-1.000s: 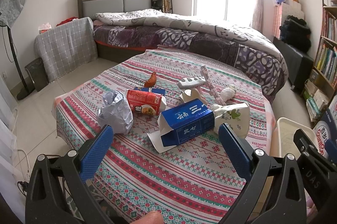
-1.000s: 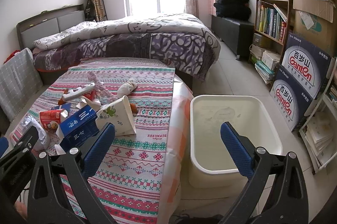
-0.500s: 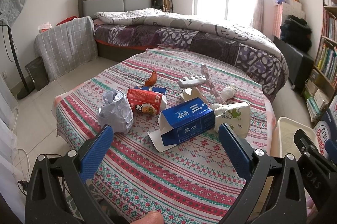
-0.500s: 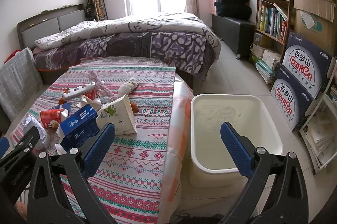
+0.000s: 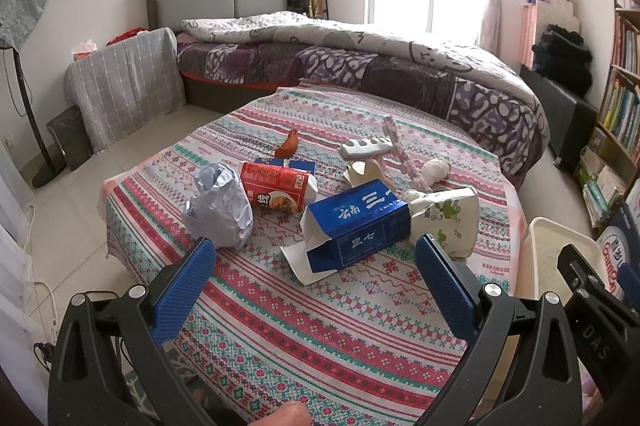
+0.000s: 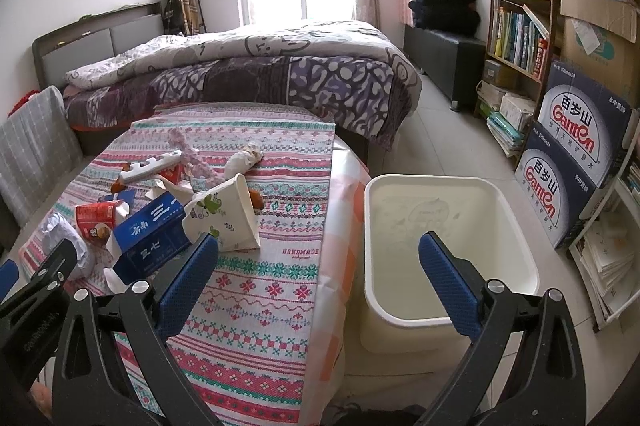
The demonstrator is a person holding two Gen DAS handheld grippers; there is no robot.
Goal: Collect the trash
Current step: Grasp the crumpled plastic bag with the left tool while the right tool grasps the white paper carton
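While the left gripper (image 5: pixel 316 268) hovers wide open and empty, a blue carton (image 5: pixel 356 226) lies at its twelve o'clock among trash on the patterned tablecloth (image 5: pixel 320 326). At the right gripper (image 6: pixel 318 266), equally spread and empty, the cream bin (image 6: pixel 448 322) sits at two o'clock.

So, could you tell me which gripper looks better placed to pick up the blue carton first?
Probably the left gripper: it is open and the blue carton lies straight ahead between its fingers. The right gripper, also open, faces the white bin, with the carton off to its left.
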